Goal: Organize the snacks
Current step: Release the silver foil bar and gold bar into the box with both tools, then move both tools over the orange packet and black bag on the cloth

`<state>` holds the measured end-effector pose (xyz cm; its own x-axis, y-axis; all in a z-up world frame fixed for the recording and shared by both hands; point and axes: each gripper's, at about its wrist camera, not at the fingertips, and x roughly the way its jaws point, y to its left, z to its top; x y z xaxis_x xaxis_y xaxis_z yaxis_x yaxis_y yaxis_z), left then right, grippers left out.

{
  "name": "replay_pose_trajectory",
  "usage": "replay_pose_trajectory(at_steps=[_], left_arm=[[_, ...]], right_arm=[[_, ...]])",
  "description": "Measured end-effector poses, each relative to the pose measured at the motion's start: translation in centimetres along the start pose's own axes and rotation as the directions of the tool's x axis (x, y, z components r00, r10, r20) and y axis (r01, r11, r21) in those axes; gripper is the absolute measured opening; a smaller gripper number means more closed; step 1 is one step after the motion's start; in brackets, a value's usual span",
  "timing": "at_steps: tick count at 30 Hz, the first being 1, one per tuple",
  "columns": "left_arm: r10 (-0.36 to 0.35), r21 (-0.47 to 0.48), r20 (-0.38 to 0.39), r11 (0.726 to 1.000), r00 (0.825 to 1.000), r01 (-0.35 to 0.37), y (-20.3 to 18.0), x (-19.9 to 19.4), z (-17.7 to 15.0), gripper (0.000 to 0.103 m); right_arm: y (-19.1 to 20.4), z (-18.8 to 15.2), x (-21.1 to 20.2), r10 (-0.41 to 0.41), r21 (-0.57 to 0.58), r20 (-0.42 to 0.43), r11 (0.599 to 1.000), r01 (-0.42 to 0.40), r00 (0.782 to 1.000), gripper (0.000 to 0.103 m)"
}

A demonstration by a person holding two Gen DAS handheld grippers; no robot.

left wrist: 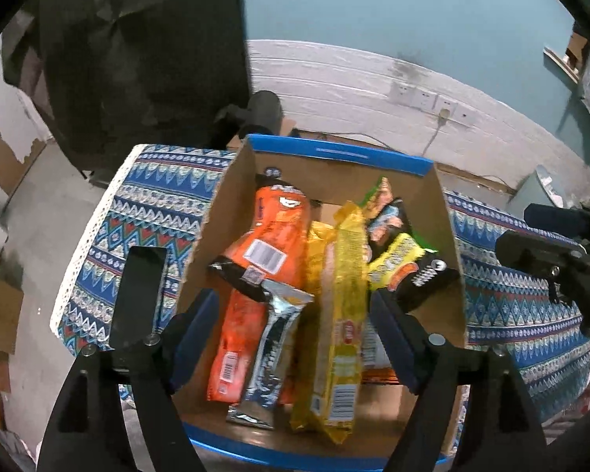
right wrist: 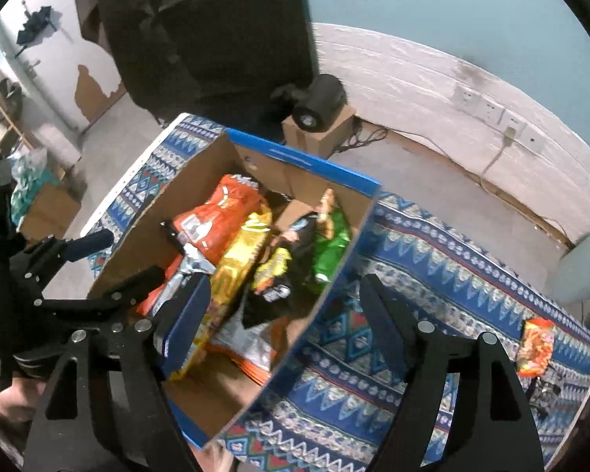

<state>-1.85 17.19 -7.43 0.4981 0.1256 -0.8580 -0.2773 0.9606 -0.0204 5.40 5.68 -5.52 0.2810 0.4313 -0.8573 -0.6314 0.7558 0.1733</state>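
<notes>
Snacks (left wrist: 326, 287) in box (left wrist: 334, 155): light, crinkly, slippery, best pinched at sealed ends; both sets of fingers (left wrist: 389, 314) (right wrist: 377, 314) wide open, empty.

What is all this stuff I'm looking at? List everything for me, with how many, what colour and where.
Cardboard box: one, brown with blue rim, on the tablecloth.
Snack packets: several, orange, yellow, silver, black and green, piled inside the box.
Loose snack packet: one, orange, on the cloth right of the box.
Tablecloth: one, blue patterned, under the box.
Small carton: one, brown, on the floor behind the table, a black device on top.
Wall sockets: a few, white, on the white wall.
Left tool: one, black, open above the box.
Right tool: one, black, open astride the box's right wall.
</notes>
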Motion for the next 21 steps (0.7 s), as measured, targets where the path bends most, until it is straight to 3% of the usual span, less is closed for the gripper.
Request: replay_pose_trajectory(at_steps=[21], left_arm=[[-0.073,0.158,-0.042,0.984,0.996,0.079,-10.0,-0.2,0.1,0.080]], right_arm=[[-11.4,-5.8,-4.4,-0.098,0.179,0.002,0.979,0.096,0.995,0.078]])
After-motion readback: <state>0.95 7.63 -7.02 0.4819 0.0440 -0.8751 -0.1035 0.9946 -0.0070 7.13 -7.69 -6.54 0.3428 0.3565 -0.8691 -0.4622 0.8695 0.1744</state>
